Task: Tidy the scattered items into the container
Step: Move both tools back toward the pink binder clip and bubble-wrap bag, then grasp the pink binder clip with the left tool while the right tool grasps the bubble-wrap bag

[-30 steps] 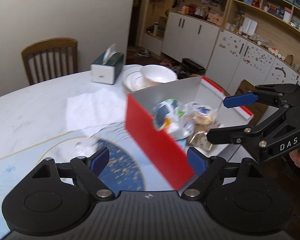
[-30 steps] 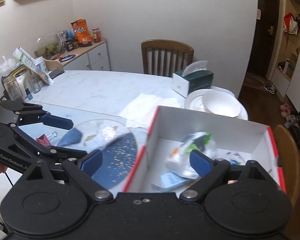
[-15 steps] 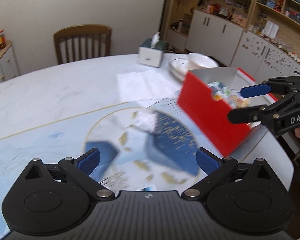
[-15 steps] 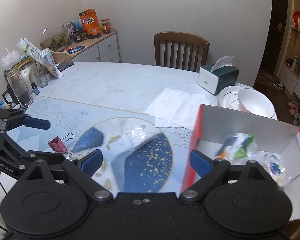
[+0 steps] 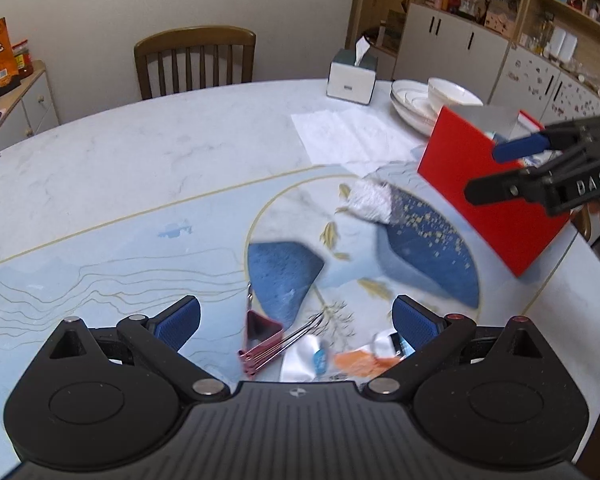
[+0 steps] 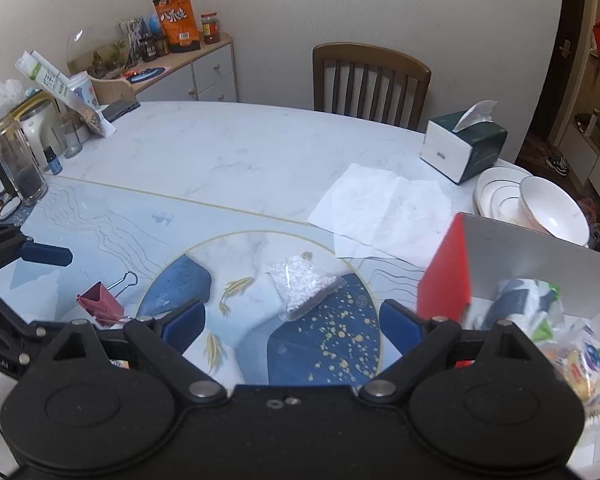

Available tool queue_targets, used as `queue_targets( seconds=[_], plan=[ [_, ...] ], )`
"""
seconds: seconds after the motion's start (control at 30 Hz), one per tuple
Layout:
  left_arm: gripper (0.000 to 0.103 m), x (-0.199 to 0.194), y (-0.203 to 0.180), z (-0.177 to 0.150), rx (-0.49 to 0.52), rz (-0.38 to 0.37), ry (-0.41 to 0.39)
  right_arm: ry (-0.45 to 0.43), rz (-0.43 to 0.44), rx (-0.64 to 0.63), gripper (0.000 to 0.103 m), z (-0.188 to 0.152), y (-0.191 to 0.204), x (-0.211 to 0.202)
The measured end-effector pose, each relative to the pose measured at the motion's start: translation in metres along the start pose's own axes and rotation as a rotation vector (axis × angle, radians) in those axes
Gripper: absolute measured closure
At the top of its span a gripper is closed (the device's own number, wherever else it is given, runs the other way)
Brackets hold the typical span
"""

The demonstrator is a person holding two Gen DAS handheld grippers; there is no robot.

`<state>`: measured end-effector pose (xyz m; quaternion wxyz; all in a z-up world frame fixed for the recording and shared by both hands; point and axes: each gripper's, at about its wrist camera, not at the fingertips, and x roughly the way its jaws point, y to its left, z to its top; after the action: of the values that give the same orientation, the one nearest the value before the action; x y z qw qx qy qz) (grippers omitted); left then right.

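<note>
Left wrist view: left gripper (image 5: 296,320) empty, fingers spread wide, just finished opening, nothing between the pads. Clip (image 5: 260,340) on the desk (image 5: 160,152) right between the fingers at 6 o'clock, with a small wrapper (image 5: 314,360) and orange packet (image 5: 364,358) touching-close at 5 o'clock. Bead bag (image 5: 370,202) lying further out at 1 o'clock, just short of the box (image 5: 488,196) at 2–3 o'clock. Right gripper (image 5: 500,168) hanging over the box's near corner, fingers apart, empty.

Right wrist view: right gripper (image 6: 292,322) fingers wide, nothing clamped. Bead bag (image 6: 304,286) dead ahead at 12 o'clock, clip (image 6: 102,304) at 9 o'clock near the left gripper (image 6: 40,288). Box (image 6: 452,276) at 3 o'clock, several snack packets (image 6: 580,360) already inside.

Progress, judged: well underway, not done. Loose on the desk: clip, bead bag, wrapper, orange packet. Paper sheet (image 6: 384,212) at 1 o'clock, unclear whether part of the job.

Clearance: plenty of bare desk toward 10–12 o'clock. Tight side is 3 o'clock: tall red box wall, bowl (image 6: 552,216) and plates just behind it, tissue box (image 6: 460,150) beyond. Box sitting near the desk's right edge, so worth avoiding a shove outward. Both grippers close together near the centre; collision risk if both go for the bag.
</note>
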<state>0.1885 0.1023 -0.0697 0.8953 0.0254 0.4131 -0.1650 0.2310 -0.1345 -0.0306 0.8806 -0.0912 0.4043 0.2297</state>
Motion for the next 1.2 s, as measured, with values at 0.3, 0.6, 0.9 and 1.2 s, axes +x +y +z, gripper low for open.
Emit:
queue_targets(
  seconds=[0.3, 0.6, 0.9, 1.2],
  plan=[
    [0.0, 0.021, 0.015, -0.006, 0.018, -0.02, 0.034, 0.041, -0.018, 0.001, 0.009, 0.007, 0.005, 0.039],
    [0.0, 0.039, 0.021, -0.009, 0.04, -0.03, 0.048, 0.082, -0.034, -0.006, 0.009, 0.012, 0.004, 0.074],
    [0.001, 0.051, 0.027, -0.009, 0.03, -0.029, 0.05, 0.13, -0.057, 0.0, 0.009, 0.018, -0.005, 0.11],
    [0.003, 0.056, 0.026, -0.013, 0.041, -0.029, 0.043, 0.154, -0.062, 0.002, 0.01, 0.02, -0.009, 0.128]
  ],
)
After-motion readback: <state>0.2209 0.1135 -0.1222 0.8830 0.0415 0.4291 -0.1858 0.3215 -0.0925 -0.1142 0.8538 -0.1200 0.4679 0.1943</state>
